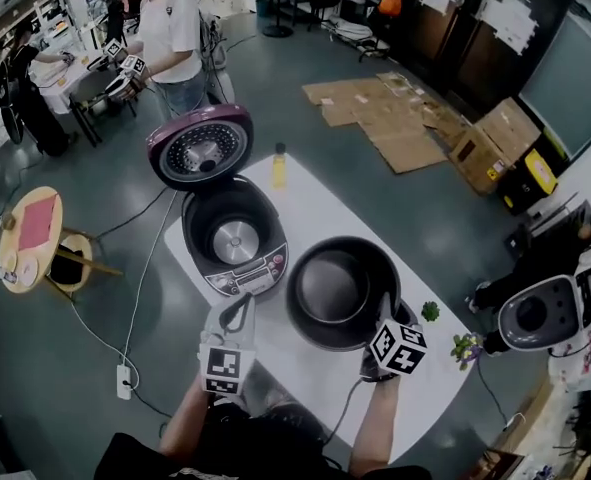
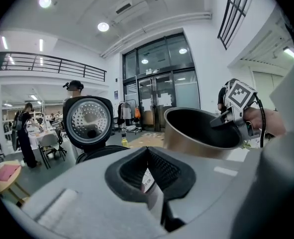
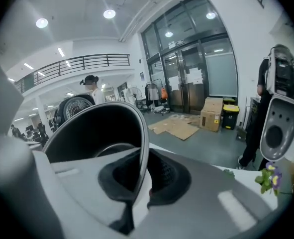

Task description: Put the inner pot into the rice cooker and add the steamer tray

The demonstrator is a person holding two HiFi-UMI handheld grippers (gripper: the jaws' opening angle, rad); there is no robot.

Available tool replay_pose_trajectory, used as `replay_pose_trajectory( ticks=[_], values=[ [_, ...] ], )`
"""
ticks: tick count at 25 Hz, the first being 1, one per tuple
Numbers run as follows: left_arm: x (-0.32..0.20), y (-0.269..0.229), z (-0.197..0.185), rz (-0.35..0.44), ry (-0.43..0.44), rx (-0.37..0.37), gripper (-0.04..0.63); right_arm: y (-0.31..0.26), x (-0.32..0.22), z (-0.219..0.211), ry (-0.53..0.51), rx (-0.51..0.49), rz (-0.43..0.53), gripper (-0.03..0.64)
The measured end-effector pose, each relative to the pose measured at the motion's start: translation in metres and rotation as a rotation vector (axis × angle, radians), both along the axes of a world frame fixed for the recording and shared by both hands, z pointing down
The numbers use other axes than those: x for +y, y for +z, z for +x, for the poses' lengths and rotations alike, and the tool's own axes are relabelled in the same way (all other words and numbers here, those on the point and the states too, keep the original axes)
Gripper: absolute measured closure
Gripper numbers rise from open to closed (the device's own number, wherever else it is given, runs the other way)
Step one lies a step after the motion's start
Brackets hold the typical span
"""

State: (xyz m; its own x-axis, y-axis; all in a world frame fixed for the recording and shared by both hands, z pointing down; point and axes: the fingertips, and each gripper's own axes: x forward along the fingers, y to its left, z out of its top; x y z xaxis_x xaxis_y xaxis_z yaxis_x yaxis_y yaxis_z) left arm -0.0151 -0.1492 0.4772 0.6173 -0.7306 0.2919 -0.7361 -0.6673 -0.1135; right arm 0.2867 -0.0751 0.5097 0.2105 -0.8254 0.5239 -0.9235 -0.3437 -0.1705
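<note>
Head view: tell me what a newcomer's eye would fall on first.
The big dark inner pot fills the middle, clamped by its near rim in the right gripper over the white table. Just left of it stands the rice cooker, its cavity empty and its maroon lid standing open on the far side. The left gripper, shut, sits in front of the cooker.
</note>
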Motion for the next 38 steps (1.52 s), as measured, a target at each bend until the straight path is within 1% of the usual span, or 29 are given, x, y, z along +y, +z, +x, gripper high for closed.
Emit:
replay_pose_trajectory(
  ticks=[8, 15, 22, 29, 33, 38],
  values=[
    [-0.034, -0.016, -0.048, 0.025, -0.029, 0.015, 0.584, -0.03, -0.041, -0.045, -0.03, -0.017, 0.06, 0.6],
    [-0.069, -0.027, -0.093, 0.046, -0.051, 0.035, 0.584, -0.045, -0.087, -0.093, -0.069, -0.013, 0.077, 0.598],
    [-0.106, -0.031, -0.138, 0.059, -0.101, 0.055, 0.584, -0.057, -0.145, -0.135, -0.132, 0.007, 0.095, 0.598],
    [-0.139, -0.034, -0.176, 0.061, -0.142, 0.066, 0.584, -0.057, -0.198, -0.176, -0.203, 0.006, 0.078, 0.597],
    [-0.155, -0.028, -0.191, 0.052, -0.159, 0.062, 0.584, -0.047, -0.224, -0.194, -0.234, -0.015, 0.061, 0.595],
    [-0.174, -0.018, -0.204, 0.034, -0.177, 0.06, 0.584, -0.027, -0.251, -0.209, -0.268, -0.01, 0.013, 0.594]
  ],
)
